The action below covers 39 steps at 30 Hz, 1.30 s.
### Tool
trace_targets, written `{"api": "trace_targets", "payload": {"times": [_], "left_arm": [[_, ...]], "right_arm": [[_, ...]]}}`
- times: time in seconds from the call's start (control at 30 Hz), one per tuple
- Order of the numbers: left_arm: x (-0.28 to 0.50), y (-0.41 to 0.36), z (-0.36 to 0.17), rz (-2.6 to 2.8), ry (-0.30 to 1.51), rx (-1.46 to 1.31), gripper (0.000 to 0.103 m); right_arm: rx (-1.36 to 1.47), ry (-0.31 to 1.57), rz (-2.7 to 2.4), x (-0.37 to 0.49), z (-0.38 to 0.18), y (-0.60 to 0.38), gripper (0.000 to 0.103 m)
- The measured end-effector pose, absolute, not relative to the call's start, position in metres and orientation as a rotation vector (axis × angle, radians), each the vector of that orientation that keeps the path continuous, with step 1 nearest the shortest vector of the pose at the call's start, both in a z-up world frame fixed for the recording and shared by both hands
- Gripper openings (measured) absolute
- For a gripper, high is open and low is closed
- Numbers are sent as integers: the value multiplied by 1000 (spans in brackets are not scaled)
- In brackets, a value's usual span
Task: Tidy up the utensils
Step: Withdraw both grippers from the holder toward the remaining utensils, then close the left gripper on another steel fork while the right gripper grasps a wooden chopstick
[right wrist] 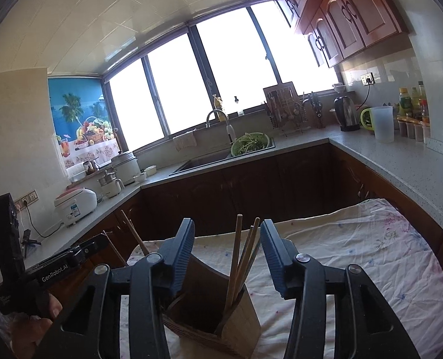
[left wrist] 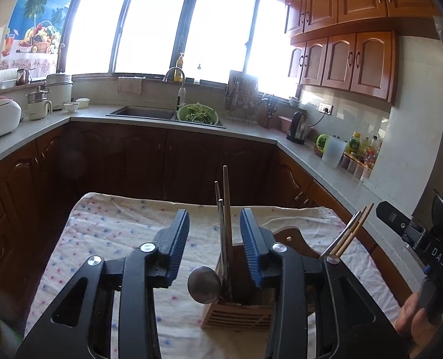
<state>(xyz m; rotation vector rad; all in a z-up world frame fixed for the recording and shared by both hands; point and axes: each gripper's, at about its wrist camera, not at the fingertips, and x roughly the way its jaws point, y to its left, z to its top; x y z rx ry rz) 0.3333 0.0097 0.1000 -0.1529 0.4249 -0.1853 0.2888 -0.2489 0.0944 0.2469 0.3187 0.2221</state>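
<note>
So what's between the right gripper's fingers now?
In the right wrist view, the chopsticks stand in the holder between the open right gripper fingers, ungripped.

Utensil holder point(left wrist: 239, 311) on cloth-covered table point(left wrist: 117, 233), chopsticks point(right wrist: 241, 257) upright in one compartment, spoon point(left wrist: 204, 284) and more sticks in another, sink point(left wrist: 140, 112) on counter behind table

A U-shaped grey countertop point(left wrist: 42, 125) is carried on dark wooden base cabinets point(left wrist: 137, 158). Overexposed daylight is admitted through a wide window point(left wrist: 158, 30). Reddish wall cabinets point(left wrist: 344, 59) are mounted at right; the floor cannot be made out.
</note>
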Motion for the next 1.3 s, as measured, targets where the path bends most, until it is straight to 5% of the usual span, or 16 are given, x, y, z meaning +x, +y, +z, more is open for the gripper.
{"api": "trace_targets", "payload": {"times": [0.03, 0.17, 1.3], "left_arm": [[330, 11, 101, -180, 424, -155, 49], [315, 16, 102, -158, 423, -151, 77], [174, -3, -23, -239, 793, -202, 84]], "right_arm": [[253, 315, 225, 286, 96, -250, 57], [272, 311, 228, 271, 100, -258, 100], [382, 575, 149, 138, -10, -297, 99]]}}
